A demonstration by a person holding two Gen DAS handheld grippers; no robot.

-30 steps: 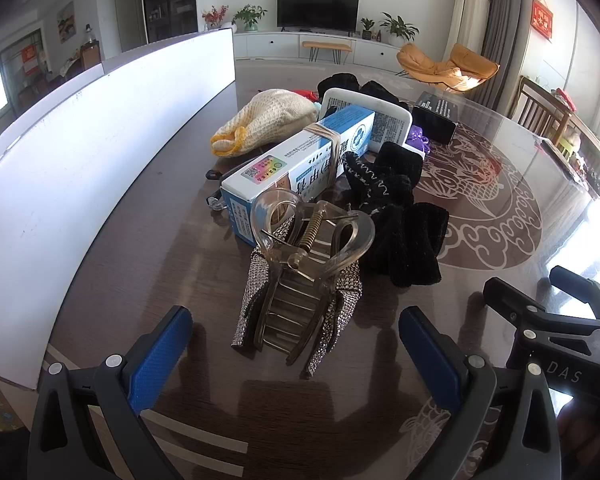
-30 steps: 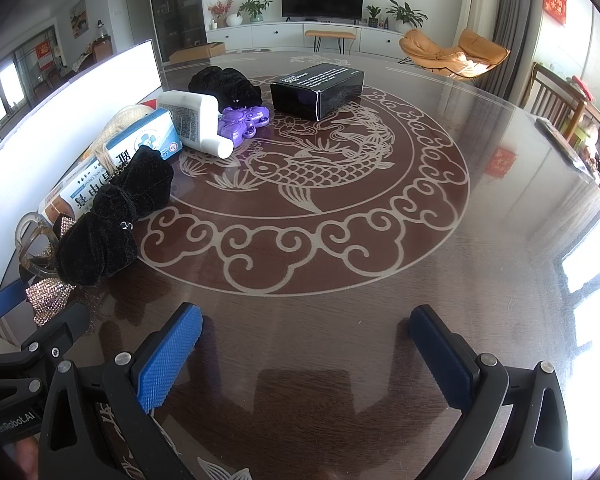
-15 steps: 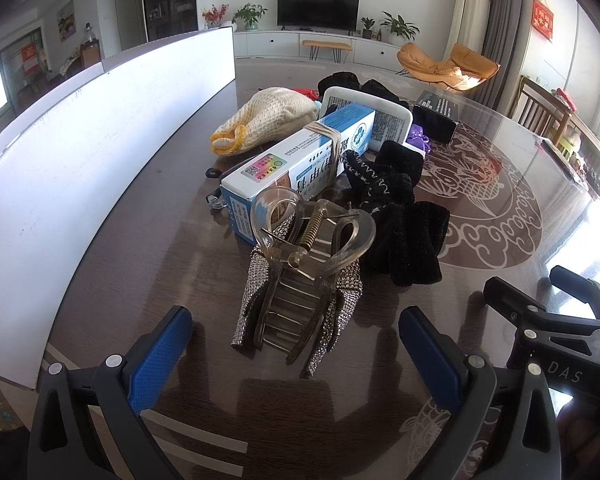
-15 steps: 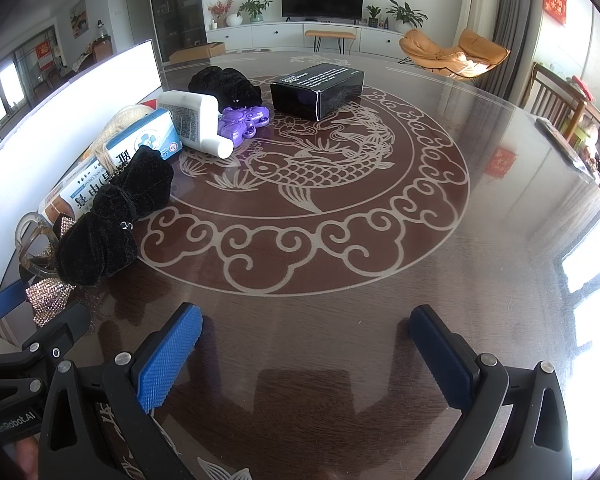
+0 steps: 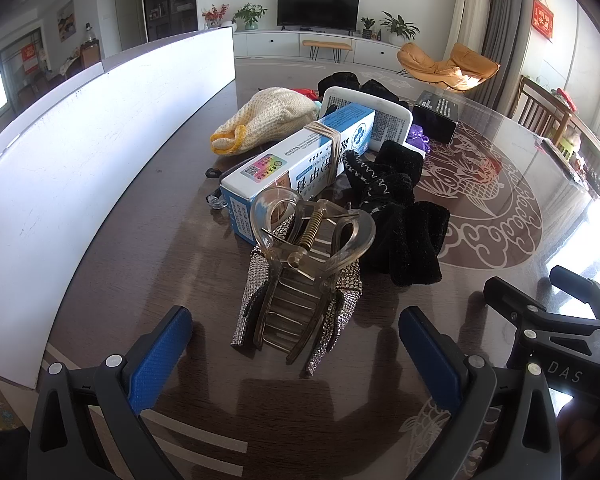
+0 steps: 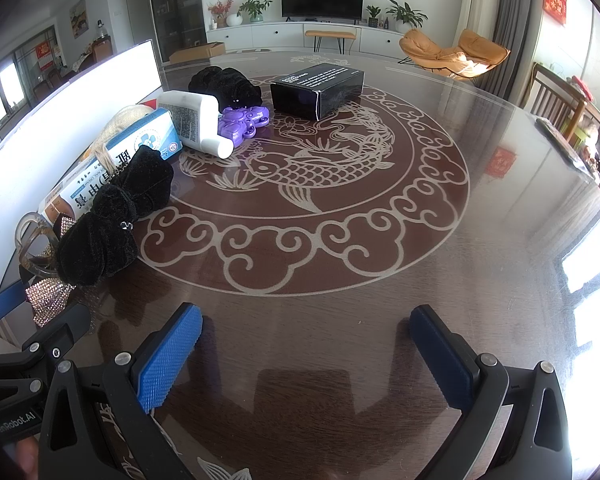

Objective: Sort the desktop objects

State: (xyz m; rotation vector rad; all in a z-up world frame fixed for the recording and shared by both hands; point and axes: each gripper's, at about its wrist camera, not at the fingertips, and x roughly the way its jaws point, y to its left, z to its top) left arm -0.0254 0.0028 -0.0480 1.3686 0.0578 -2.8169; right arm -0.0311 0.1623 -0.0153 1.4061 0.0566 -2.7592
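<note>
A clear hair claw clip with rhinestones (image 5: 304, 276) lies just ahead of my open, empty left gripper (image 5: 296, 360). Behind it lie a blue-and-white toothpaste box (image 5: 296, 160), a black velvet bow (image 5: 400, 216), a cream knitted pouch (image 5: 268, 120) and a white bottle (image 5: 384, 120). In the right wrist view the bow (image 6: 112, 216), the box (image 6: 140, 148), the white bottle (image 6: 192, 120), a purple toy (image 6: 240, 122), a black scrunchie (image 6: 224, 84) and a black box (image 6: 320, 88) lie at left and back. My right gripper (image 6: 304, 360) is open and empty over bare table.
A long white board (image 5: 80, 160) runs along the table's left side. The brown table (image 6: 380, 240) has a fish pattern at its middle. A wooden chair (image 6: 556, 100) stands at the far right edge. The right gripper's body (image 5: 560, 328) sits to the right of my left gripper.
</note>
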